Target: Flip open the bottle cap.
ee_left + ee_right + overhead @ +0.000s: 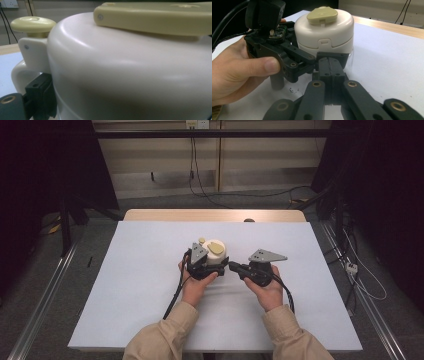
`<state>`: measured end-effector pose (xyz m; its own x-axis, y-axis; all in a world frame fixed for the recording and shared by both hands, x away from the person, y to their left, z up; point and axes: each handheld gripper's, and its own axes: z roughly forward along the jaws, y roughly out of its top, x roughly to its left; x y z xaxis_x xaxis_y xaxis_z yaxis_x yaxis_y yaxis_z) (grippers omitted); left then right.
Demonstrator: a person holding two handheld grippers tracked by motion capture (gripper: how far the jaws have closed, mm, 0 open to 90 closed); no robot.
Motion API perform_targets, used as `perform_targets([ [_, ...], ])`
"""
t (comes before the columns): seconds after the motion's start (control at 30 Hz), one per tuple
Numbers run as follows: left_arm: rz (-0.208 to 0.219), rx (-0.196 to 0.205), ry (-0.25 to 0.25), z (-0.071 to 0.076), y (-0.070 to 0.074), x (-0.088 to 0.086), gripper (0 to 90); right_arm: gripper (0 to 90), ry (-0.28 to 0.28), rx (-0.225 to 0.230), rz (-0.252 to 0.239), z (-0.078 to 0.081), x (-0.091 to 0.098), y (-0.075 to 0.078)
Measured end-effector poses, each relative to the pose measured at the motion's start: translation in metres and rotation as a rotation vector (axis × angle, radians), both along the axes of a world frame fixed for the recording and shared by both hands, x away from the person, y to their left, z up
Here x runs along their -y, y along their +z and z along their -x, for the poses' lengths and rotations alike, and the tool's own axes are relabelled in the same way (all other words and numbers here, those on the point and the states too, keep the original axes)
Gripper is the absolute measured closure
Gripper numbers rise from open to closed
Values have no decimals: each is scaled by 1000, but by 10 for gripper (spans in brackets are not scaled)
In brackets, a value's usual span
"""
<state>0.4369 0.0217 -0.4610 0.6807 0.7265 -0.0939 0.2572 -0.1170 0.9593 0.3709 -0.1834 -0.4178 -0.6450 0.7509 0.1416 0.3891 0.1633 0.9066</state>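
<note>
White container point(130, 75) is cut off at the right and bottom edges in the left gripper view, close and soft-focused; beige lid tab point(155, 17) runs off the right edge. Left gripper point(203, 266) hides the container's near-left wall in the high view; whether its pads press there can't be told. Right gripper point(329, 72) links are cut by the bottom edge. Sleeves point(160, 337) are cut off at the near edge.
</note>
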Motion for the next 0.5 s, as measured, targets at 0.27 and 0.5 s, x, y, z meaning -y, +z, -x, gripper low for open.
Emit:
perform_targets([
  [0.27,-3,1,0,0,0,0,62,900,-2,9,3,-3,-2,2],
  [0.5,-3,1,0,0,0,0,62,900,-1,16,7,-6,-5,3],
])
